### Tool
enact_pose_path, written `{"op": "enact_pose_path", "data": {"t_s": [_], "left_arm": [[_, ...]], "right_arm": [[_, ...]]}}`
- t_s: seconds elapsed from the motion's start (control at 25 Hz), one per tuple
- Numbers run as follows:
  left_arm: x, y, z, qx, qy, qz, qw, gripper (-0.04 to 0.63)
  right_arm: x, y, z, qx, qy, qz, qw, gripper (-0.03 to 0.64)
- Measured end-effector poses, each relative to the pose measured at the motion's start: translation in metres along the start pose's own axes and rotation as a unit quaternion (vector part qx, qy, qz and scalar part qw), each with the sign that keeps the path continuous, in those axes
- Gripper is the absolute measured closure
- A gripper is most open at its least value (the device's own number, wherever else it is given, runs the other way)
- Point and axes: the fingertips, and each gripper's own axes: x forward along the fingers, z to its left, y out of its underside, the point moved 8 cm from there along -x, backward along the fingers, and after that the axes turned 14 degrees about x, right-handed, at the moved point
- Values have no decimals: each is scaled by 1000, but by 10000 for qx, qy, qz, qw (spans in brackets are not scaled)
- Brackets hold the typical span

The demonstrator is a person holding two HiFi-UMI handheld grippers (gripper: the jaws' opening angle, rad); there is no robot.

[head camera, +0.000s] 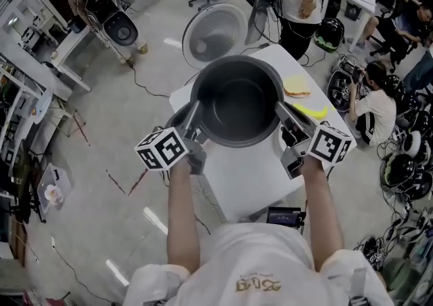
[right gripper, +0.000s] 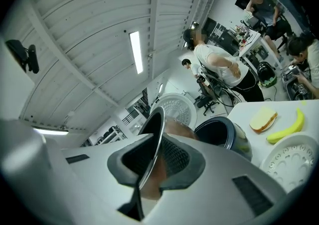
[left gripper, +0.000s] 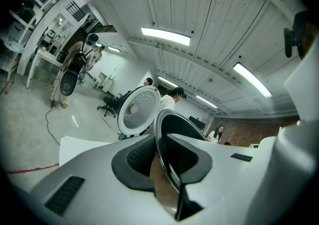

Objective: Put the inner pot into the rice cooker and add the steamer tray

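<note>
We've got the dark grey round metal inner pot in the air over the white surface, mouth up, approx. level. The left gripper pinches its rim on the left side & the right gripper pinches the rim opposite. Each gripper view shows the thin rim edge-on w/ the ribbed pads pressed on it from both sides.

What the next move turns on, as we judge it: the dark rice cooker body lies ahead of the pot and, it seems, a bit lower. Its well is open upward, w/ the round white lid tipped up on the far side. So the pot needs to go forward, then straight down, kept level so it doesn't catch the well's edge. Neither hand is nearer, so both must move as a pair.

The views differ. In the head view the pot covers nearly all of the cooker body, so we can't judge the line-up from there. The right gripper view shows the body plainly, just right of the pot rim. It also shows the white perforated steamer tray lying on the surface near that gripper, w/ a yellow banana & a bread slice beyond it. The left gripper view gives only the lid behind the rim: no body, no tray. The tray is untouched; that step comes after.
</note>
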Motion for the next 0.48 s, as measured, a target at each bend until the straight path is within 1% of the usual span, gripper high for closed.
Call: {"op": "enact_pose_path", "data": {"t_s": [0.24,0.48], "left_arm": [[33,4,1,-178,-333,-19,9993,512],[83,-3,-2,-288,-637,-116,9975,514]], "right_arm": [[22,-35,-27,109,-51,335,9994,560],[52,-86,-56,226,-221,623,9976,560]]}}
